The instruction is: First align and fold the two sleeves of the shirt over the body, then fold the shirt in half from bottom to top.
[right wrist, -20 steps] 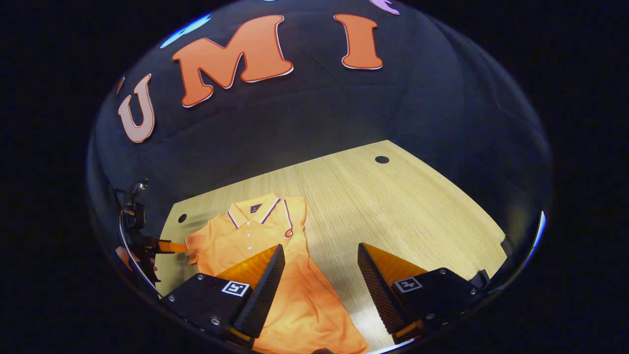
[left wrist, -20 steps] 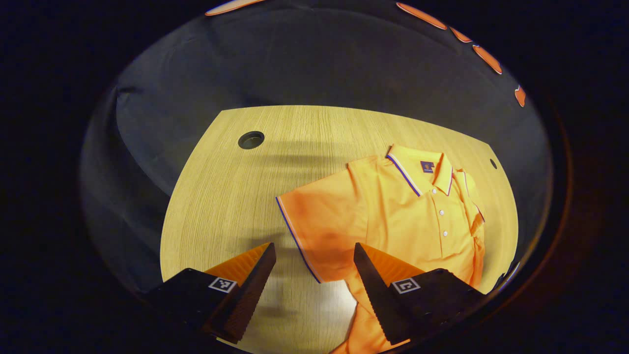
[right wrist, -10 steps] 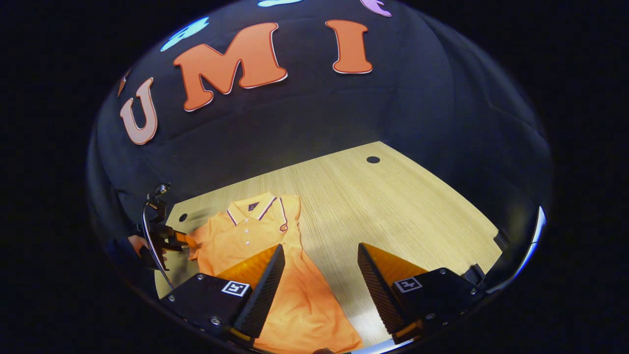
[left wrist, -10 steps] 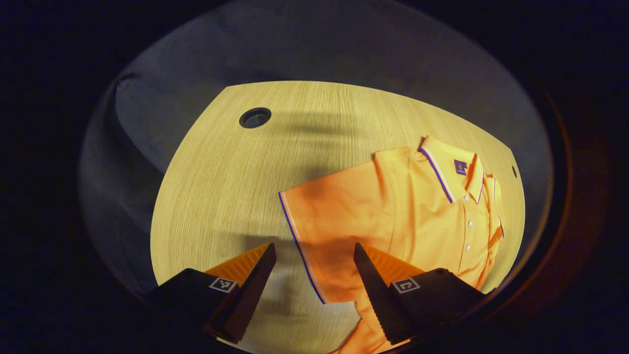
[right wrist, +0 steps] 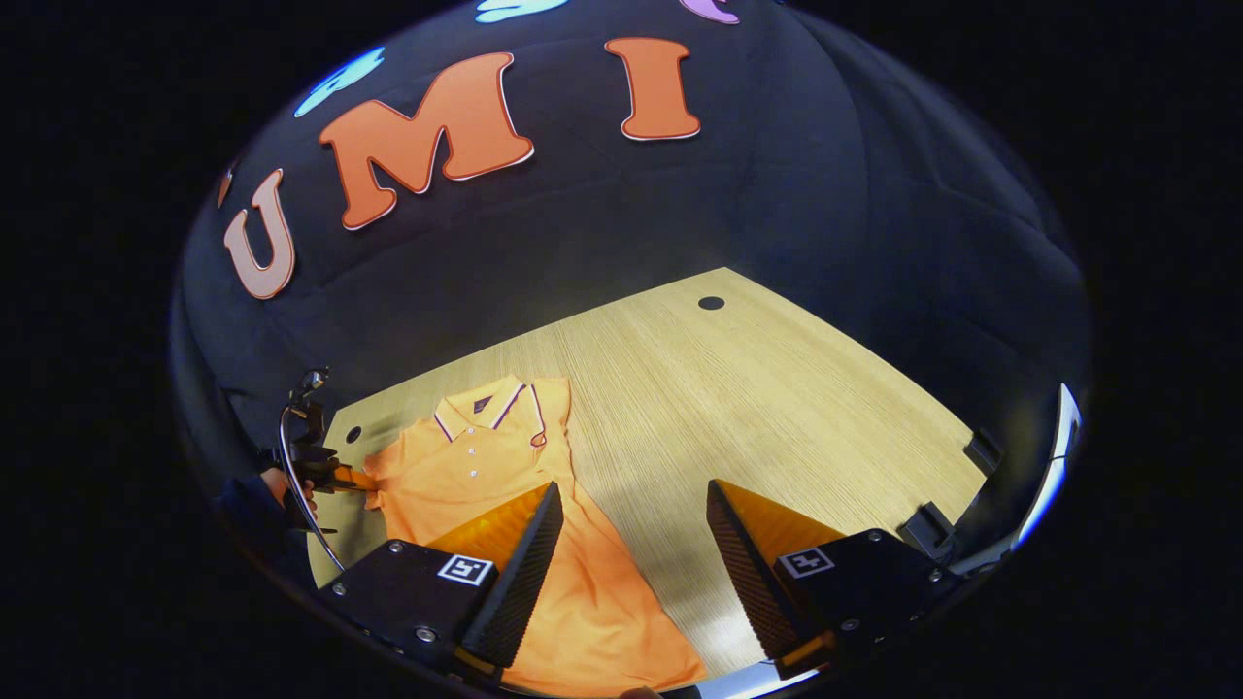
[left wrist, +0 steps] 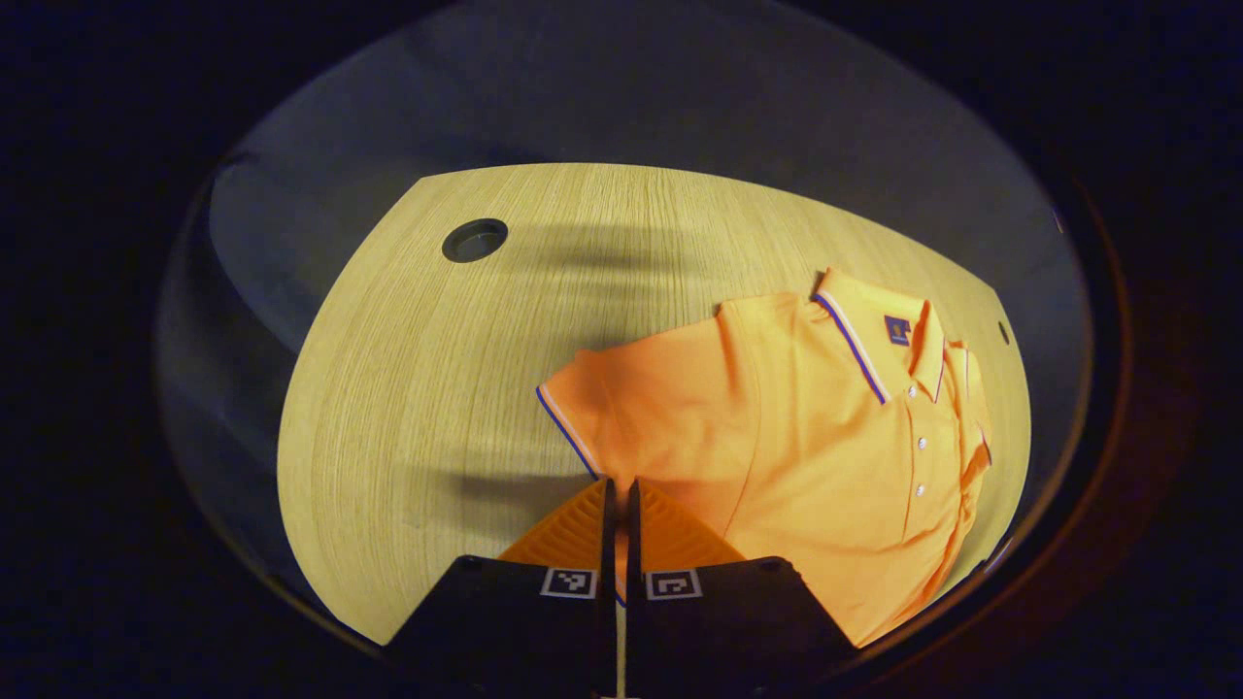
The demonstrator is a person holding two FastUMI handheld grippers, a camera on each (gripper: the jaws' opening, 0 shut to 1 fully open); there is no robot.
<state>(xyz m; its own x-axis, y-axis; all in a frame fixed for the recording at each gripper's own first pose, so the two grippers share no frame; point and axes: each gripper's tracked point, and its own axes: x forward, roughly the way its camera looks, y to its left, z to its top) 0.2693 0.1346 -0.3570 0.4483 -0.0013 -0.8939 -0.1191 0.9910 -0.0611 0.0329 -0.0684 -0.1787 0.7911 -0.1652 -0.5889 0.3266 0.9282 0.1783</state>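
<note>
An orange polo shirt (left wrist: 835,447) lies face up on the wooden table (left wrist: 418,388), collar (left wrist: 869,335) at the far side. Its near sleeve (left wrist: 631,417) spreads toward me, and my left gripper (left wrist: 619,497) is shut on the striped hem of that sleeve. In the right gripper view the shirt (right wrist: 466,461) lies at the left, with its other sleeve (right wrist: 549,413) folded over the body. My right gripper (right wrist: 631,529) hangs open above the shirt's lower side edge, with nothing between its fingers. The left gripper (right wrist: 330,474) and the hand holding it sit at the shirt's far sleeve.
A round cable hole (left wrist: 475,240) is in the table left of the shirt, and a smaller hole (left wrist: 1003,333) lies beyond the collar. Another hole (right wrist: 711,303) is at the table's far right corner. Bare wood (right wrist: 777,408) spreads right of the shirt.
My left gripper has moved in and shut on the sleeve's hem, which now bunches slightly. The right gripper has stayed open and drifted a little.
</note>
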